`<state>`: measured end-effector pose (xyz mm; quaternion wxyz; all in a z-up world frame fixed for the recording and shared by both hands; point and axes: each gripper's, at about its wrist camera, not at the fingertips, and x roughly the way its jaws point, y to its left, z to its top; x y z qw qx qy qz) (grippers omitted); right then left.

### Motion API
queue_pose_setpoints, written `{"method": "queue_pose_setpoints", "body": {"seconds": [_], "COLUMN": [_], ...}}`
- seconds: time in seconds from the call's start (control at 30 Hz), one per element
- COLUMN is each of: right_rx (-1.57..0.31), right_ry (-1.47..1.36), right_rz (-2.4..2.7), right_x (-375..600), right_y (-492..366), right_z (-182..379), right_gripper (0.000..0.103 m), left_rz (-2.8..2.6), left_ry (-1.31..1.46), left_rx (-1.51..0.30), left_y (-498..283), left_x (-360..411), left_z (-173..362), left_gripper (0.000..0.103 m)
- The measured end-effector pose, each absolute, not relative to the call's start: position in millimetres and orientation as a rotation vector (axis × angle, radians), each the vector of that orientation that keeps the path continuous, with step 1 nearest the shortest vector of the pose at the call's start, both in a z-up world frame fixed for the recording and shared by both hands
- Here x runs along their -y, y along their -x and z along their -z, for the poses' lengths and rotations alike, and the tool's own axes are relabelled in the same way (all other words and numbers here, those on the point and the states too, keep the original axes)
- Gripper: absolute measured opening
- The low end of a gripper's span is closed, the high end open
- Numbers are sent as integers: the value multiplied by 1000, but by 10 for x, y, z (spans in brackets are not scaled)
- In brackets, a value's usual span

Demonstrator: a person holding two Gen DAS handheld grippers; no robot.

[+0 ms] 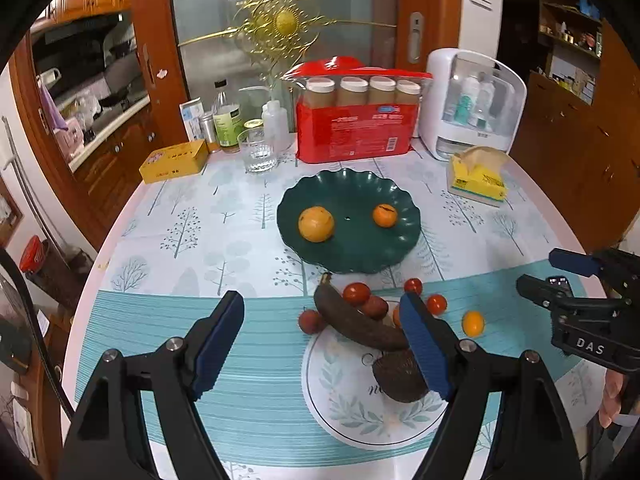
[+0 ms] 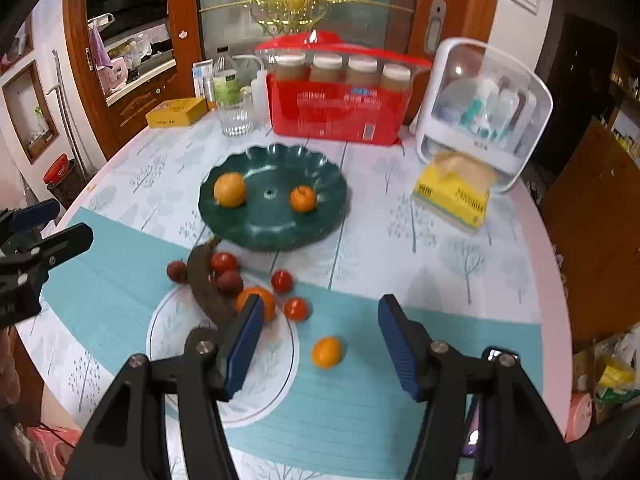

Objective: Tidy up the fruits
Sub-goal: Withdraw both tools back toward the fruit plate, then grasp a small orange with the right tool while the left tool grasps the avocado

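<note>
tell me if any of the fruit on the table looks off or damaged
The banana stands out: its skin is dark brown all over, unlike a fresh one. It lies among small red fruits below the green plate. The larger orange fruit on the plate has a dark blotch on its skin.

On the dark green scalloped plate [image 2: 332, 184] lie two round orange fruits [image 2: 229, 189]. On the teal placemat [image 2: 352, 420] at the table's near edge: four glossy red cherry tomatoes [image 2: 282, 281], two dull red lychees [image 2: 176, 271], two small orange citrus fruits [image 2: 327, 352], one blackened banana [image 1: 352, 322], and one dark brown avocado [image 1: 396, 378].
</note>
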<state>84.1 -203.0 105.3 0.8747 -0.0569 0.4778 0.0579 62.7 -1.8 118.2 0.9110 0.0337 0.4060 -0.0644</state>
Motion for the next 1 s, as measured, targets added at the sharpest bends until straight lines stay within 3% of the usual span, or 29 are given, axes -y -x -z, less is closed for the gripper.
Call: {"method": "queue_pose_setpoints", "body": {"seconds": [0.6,1.0], "right_rx": [-1048,-1120], "right_ry": [123,65], "right_rz": [-112,-165], "right_x": [2275,2402], "right_y": [-591,-827], "right_z": [-34,456], "right_gripper": [60,60], "left_rz": [181,133], "left_ry": [-19,84], "left_rx": [-984,-1043], "left_y": [-445,-694], "left_x": [654,797], "left_z": [110,453], "left_gripper": [83,83]}}
